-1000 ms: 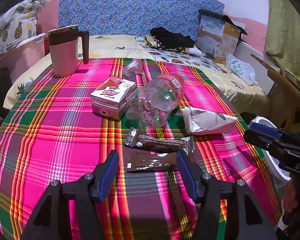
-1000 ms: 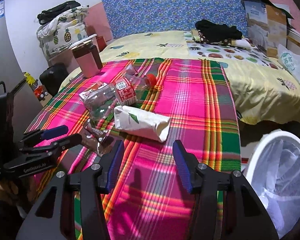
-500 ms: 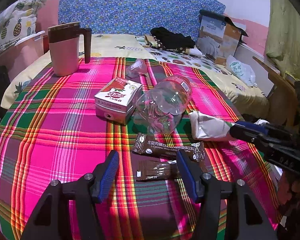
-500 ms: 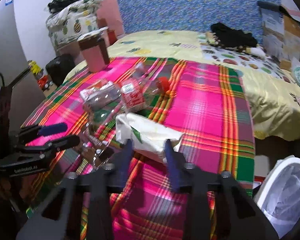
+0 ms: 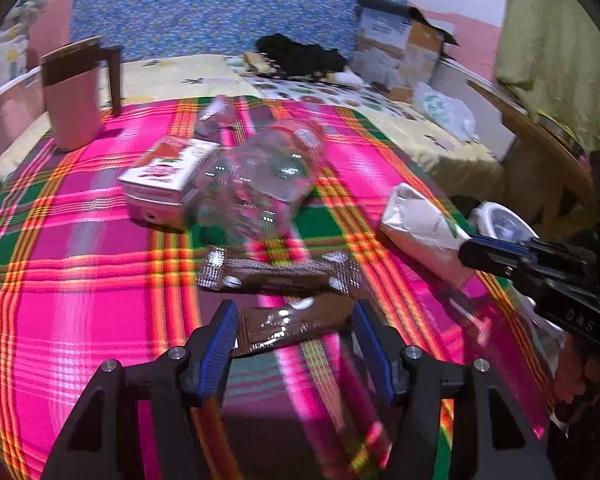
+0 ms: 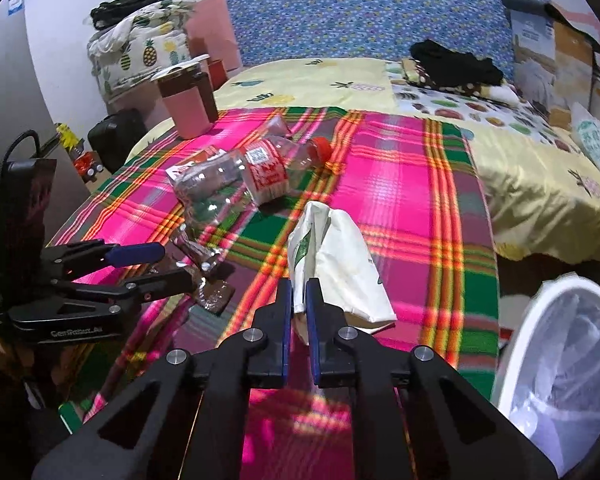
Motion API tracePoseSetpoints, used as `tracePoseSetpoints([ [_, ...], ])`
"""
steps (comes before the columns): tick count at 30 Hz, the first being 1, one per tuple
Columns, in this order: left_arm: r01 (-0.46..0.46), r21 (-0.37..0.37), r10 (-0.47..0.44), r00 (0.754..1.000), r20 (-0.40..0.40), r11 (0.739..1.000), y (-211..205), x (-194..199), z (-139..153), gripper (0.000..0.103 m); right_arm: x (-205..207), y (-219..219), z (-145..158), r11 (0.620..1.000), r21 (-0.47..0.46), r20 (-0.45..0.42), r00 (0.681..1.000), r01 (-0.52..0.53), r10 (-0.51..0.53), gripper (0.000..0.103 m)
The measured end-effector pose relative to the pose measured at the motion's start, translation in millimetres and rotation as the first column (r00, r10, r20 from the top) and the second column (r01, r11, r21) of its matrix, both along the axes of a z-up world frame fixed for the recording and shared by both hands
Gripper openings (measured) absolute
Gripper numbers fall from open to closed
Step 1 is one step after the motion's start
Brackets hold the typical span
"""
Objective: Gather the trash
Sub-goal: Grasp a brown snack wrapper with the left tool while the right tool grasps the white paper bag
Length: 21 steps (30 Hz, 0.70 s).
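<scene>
Lying near the bench's (image 6: 476, 240) right edge beside the bin (image 6: 516, 364), the white bag (image 6: 340, 256) is clamped in the right tool (image 6: 299, 300), while the left tool (image 5: 292, 336) gapes around a brown wrapper (image 5: 292, 326).

Right tongs (image 6: 299, 312) clamped together, left tongs (image 5: 294, 346) spread wide

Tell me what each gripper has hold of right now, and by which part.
The right gripper pinches the white paper bag by its near end. The left gripper is open around a brown wrapper, holding nothing.

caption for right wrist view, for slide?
Right gripper shut on white paper bag on plaid tablecloth, white trash bin beside.
</scene>
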<state>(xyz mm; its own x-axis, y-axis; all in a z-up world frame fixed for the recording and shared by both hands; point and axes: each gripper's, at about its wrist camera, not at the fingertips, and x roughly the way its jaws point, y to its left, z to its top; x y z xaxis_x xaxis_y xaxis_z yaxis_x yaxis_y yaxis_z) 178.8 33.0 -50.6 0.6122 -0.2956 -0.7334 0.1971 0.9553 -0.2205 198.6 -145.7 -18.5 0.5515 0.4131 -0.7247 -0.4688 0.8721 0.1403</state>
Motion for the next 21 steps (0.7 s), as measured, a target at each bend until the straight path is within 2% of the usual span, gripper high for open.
tracePoseSetpoints([
  [5, 0.094, 0.009, -0.094, 0.995, 0.011, 0.996, -18, -18, 3, 0.059, -8, -14, -1, 0.999, 0.018, -0.013, 0.999, 0.038, -0.037, 0.007],
  [12, 0.091, 0.121, -0.1, 0.993, 0.07, 0.989, -24, -14, 10, 0.059, -19, -28, 0, 0.997, 0.039, -0.015, 0.997, 0.07, -0.07, 0.007],
  [17, 0.157, 0.158, -0.161, 0.987, 0.016, 0.975, -35, 0, 0, 0.059, -22, -35, 1, 0.995, 0.049, -0.009, 0.996, 0.09, -0.09, 0.007],
  [21, 0.195, 0.178, -0.201, 0.98, 0.013, 0.964, -49, -9, -1, 0.059, -23, -41, 0, 0.993, 0.058, -0.009, 0.994, 0.105, -0.104, 0.007],
])
